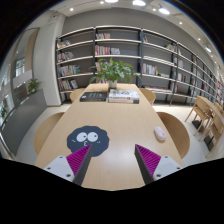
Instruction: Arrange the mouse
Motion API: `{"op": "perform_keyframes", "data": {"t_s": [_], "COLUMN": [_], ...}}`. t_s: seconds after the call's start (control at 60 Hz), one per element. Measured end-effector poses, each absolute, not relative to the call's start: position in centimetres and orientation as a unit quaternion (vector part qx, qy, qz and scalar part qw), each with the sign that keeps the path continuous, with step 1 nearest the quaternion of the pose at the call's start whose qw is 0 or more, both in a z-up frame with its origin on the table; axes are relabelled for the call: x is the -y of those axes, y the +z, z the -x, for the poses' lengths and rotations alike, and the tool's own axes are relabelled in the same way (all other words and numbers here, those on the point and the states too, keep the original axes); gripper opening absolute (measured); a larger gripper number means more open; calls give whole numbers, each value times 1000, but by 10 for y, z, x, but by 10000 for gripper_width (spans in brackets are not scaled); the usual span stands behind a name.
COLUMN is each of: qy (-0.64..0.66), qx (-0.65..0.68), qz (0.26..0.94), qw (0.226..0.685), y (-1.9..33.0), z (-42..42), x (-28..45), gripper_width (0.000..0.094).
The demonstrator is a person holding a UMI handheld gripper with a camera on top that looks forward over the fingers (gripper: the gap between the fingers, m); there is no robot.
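The gripper (112, 163) is spread wide and holds nothing, low in the frame over the counter (120, 120). The white mouse (159, 133) lies right of centre; a dark mouse mat (88, 136) lies left of centre.

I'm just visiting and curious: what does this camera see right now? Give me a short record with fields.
setting: library room with bookshelves
surface: round wooden table
mouse: white, on the table, ahead and right of the fingers
mouse mat: dark, round, with cartoon eyes, just ahead of the left finger
far side of table: books and a potted plant
hand-held gripper: open, holding nothing
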State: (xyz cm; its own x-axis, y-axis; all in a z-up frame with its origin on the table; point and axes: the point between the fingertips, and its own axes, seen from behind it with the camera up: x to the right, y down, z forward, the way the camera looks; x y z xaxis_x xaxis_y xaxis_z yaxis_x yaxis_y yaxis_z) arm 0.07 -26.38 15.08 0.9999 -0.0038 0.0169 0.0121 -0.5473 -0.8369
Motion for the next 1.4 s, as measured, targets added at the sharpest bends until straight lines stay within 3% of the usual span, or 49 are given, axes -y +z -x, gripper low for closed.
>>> {"op": "perform_keyframes", "data": {"t_s": [0.15, 0.167, 0.233, 0.267, 0.383, 0.817, 0.9, 0.967, 0.983, 1.0, 1.033, 1.267, 1.4], "qy": [-15, -18, -27, -35, -51, -51, -39, -27, -27, -28, -29, -51, -63], "qx": [-19, -24, -31, -36, -49, -44, -45, -51, -55, -58, -58, -74, -85], "qz": [896, 899, 904, 907, 915, 925, 921, 921, 921, 920, 919, 935, 913], "qw": [443, 437, 427, 417, 398, 375, 385, 385, 385, 387, 388, 344, 394], "y": [104, 118, 80, 87, 47, -3, -3, -7, -7, -6, -6, -1, 75], "z": [-59, -45, -104, -113, -183, -269, -267, -263, -263, -263, -263, -256, -222], "x": [260, 267, 258, 262, 241, 113, 95, 85, 84, 82, 81, 84, 63], "gripper_width": [858, 860, 860, 860, 860, 853, 802, 669, 673, 639, 471, 330, 331]}}
